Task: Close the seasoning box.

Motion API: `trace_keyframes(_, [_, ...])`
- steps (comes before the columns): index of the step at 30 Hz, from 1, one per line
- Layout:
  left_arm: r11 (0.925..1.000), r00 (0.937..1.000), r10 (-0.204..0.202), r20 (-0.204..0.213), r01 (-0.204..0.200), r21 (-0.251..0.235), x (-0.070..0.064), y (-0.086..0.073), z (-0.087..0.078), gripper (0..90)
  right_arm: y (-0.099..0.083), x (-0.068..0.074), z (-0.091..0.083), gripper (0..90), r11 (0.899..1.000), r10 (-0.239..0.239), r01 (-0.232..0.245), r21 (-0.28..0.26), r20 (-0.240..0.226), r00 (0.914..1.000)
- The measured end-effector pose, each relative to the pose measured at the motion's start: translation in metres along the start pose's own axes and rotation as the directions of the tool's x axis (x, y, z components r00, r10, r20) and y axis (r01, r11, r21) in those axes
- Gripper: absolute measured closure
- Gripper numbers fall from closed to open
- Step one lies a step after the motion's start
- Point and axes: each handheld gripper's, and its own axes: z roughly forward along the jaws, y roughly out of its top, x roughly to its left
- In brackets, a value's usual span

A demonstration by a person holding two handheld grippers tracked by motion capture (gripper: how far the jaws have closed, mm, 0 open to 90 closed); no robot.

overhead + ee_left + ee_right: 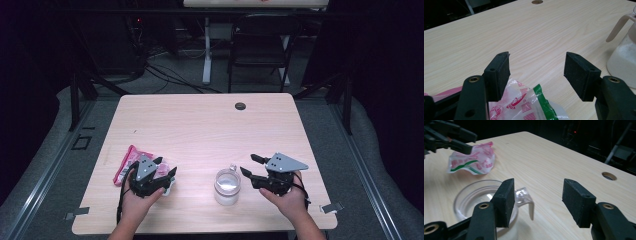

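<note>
Under the left tongs [167, 167] lies a crinkled plastic packet [524, 105] printed in pink, red and green, its clear end poking out just below and between the spread jaws, which grasp nothing. Beside the right tongs [250, 165], just off their left jaw, stands a clear glass jug [227, 186] with a handle and a white filling; those jaws too are spread wide and empty, hovering at its rim. Both things rest on the pale wooden bench [200, 125], jug between the two tongs.
</note>
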Motion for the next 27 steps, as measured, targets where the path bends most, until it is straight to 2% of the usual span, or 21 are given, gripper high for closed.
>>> trace_keyframes(4, [1.0000, 1.0000, -0.001, -0.002, 0.001, 0.004, 0.001, 0.000, 0.000, 37.8, -0.005, -0.010, -0.002, 43.2, 0.999, 0.046, -0.046, -0.003, 0.052, 0.9976])
trace_keyframes(8, [1.0000, 1.0000, -0.002, -0.002, 0.002, 0.003, 0.001, 0.000, 0.000, 37.8, -0.014, -0.017, 0.002, 44.0, 0.996, 0.087, -0.091, 0.024, 0.126, 0.9882])
trace_keyframes(11, [1.0000, 1.0000, -0.001, -0.003, 0.001, 0.005, 0.001, 0.000, 0.000, 37.8, -0.020, -0.020, 0.006, 44.0, 0.993, 0.099, -0.106, 0.049, 0.137, 0.9856])
trace_keyframes(21, [1.0000, 1.0000, 0.000, -0.003, 0.000, 0.005, 0.001, 0.000, 0.000, 37.8, -0.035, -0.033, 0.011, 44.0, 0.985, 0.138, -0.154, 0.083, 0.177, 0.9746])
trace_keyframes(27, [1.0000, 1.0000, -0.002, -0.004, 0.002, 0.006, 0.001, -0.001, 0.001, 37.9, -0.040, -0.037, 0.014, 44.2, 0.975, 0.173, -0.199, 0.102, 0.214, 0.9613])
